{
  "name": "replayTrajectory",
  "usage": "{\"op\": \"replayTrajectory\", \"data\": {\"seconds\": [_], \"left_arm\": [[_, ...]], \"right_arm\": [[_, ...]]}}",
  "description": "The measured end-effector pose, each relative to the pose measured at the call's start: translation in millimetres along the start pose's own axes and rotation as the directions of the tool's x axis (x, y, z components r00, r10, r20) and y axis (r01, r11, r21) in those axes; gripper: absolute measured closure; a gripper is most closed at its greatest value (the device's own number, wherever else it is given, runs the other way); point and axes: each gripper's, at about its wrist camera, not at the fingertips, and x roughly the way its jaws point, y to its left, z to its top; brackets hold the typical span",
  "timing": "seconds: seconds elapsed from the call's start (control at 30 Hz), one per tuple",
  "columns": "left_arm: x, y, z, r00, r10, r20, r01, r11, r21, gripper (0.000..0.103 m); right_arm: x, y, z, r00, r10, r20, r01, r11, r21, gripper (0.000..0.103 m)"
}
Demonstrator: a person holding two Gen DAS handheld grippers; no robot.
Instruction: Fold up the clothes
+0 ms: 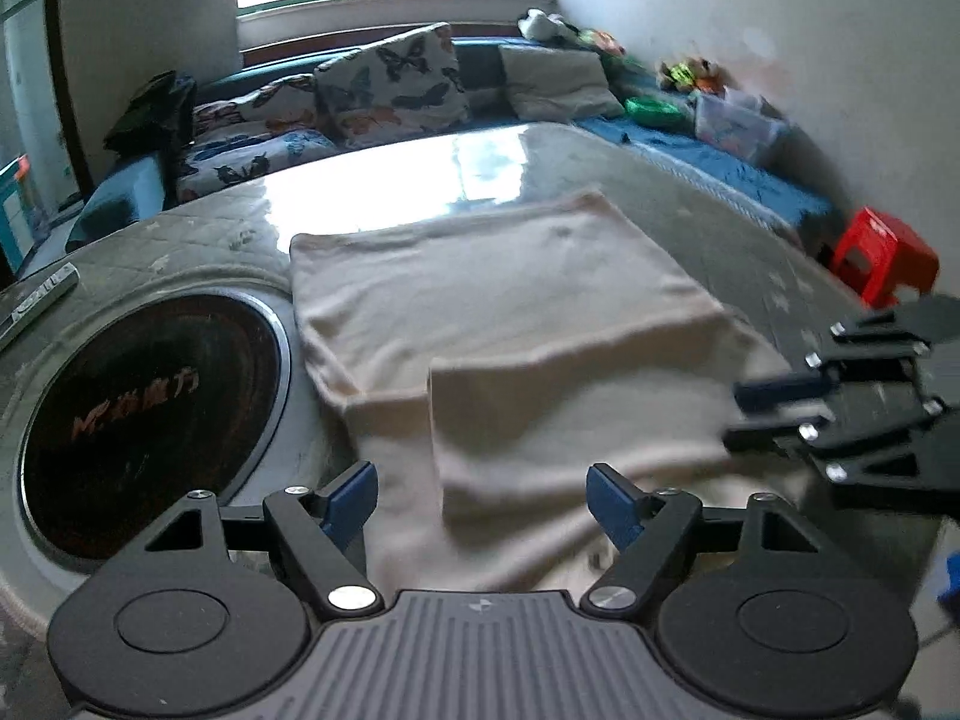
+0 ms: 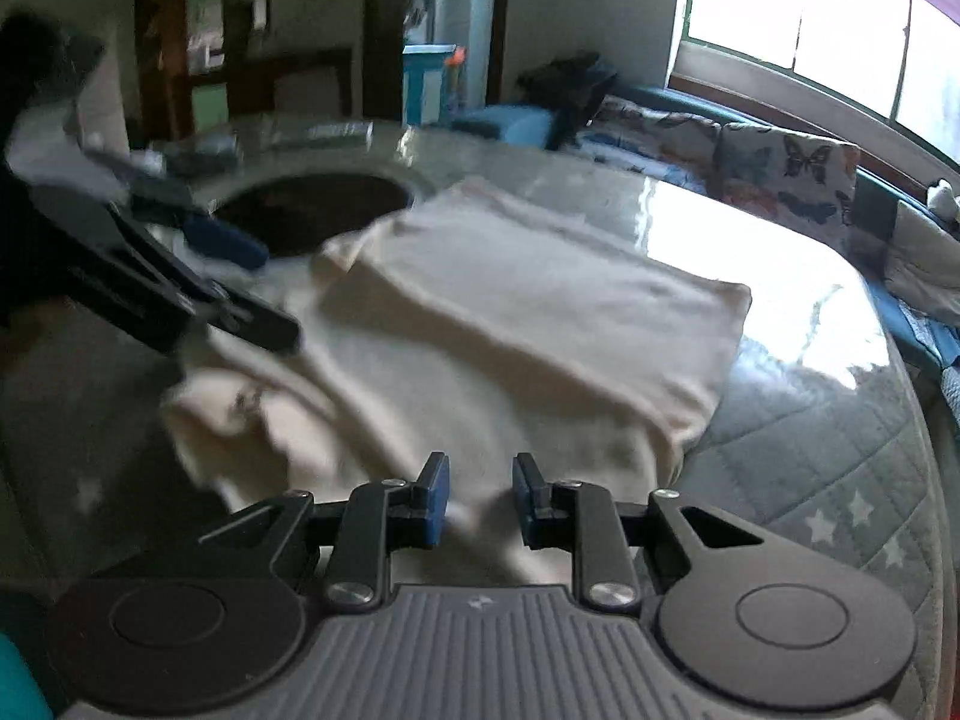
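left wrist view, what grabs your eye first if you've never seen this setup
The cream garment spread partly folded across the middle of the grey quilted table draws the eye first. Left of it sits a round dark cooktop set into the table. The left tool hangs open over the garment's near edge, the right tool coming in from the right.

A cream garment (image 1: 510,324) lies partly folded, flat on the table.

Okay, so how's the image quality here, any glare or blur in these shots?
Left wrist view: window glare whitens the tabletop; the right gripper is motion-smeared. Right wrist view: similar glare at right; the left gripper and cream garment are blurred. Both views bow at the edges.
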Motion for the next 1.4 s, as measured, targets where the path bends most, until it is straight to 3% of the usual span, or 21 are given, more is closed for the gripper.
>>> {"op": "replayTrajectory", "data": {"seconds": [0.17, 0.3, 0.4, 0.6, 0.67, 0.77, 0.83, 0.93, 1.03, 1.2, 1.3, 1.37, 1.4], "left_arm": [[-24, -2, -20, 1.000, -0.008, -0.005, 0.009, 0.996, 0.088, 0.024], [-36, -15, -38, 1.000, -0.018, -0.003, 0.019, 0.976, 0.215, 0.024], [-33, -27, -46, 1.000, -0.003, 0.012, -0.001, 0.957, 0.289, 0.024], [-26, -49, -54, 0.997, -0.043, 0.070, 0.012, 0.919, 0.395, 0.025], [-23, -53, -55, 0.995, -0.049, 0.090, 0.007, 0.908, 0.419, 0.031], [-19, -54, -55, 0.993, -0.069, 0.095, 0.022, 0.905, 0.425, 0.051], [-17, -52, -52, 0.992, -0.081, 0.096, 0.034, 0.909, 0.416, 0.071], [-20, -44, -42, 0.988, -0.118, 0.098, 0.074, 0.928, 0.366, 0.082], [-21, -35, -26, 0.984, -0.145, 0.106, 0.107, 0.947, 0.303, 0.085], [-16, -23, -6, 0.977, -0.184, 0.106, 0.157, 0.963, 0.218, 0.085], [-12, -19, 0, 0.976, -0.192, 0.104, 0.171, 0.967, 0.187, 0.083], [-12, -18, -2, 0.976, -0.193, 0.105, 0.172, 0.968, 0.181, 0.080], [-14, -18, -5, 0.976, -0.188, 0.109, 0.167, 0.969, 0.182, 0.074]], "right_arm": [[-14, 5, 0, 1.000, 0.010, 0.007, -0.010, 1.000, -0.026, 0.081], [-24, 5, -1, 1.000, 0.008, -0.004, -0.008, 0.999, -0.051, 0.079], [-31, 7, -5, 1.000, 0.001, -0.013, -0.002, 0.997, -0.082, 0.072], [-42, 18, -16, 0.999, -0.022, -0.024, 0.017, 0.981, -0.192, 0.053], [-45, 22, -19, 1.000, -0.020, -0.024, 0.014, 0.974, -0.227, 0.047], [-44, 27, -23, 1.000, -0.013, -0.020, 0.007, 0.965, -0.262, 0.045], [-43, 30, -24, 1.000, -0.007, -0.010, 0.004, 0.959, -0.282, 0.042], [-41, 34, -26, 1.000, 0.002, 0.005, 0.000, 0.950, -0.312, 0.035], [-38, 39, -27, 1.000, 0.017, 0.022, -0.008, 0.940, -0.341, 0.034], [-32, 30, -19, 0.998, 0.051, 0.030, -0.041, 0.964, -0.263, 0.039], [-28, 23, -12, 0.997, 0.076, 0.032, -0.068, 0.978, -0.195, 0.055], [-25, 18, -8, 0.995, 0.093, 0.034, -0.087, 0.985, -0.149, 0.076], [-24, 15, -6, 0.994, 0.101, 0.035, -0.096, 0.987, -0.127, 0.080]]}}
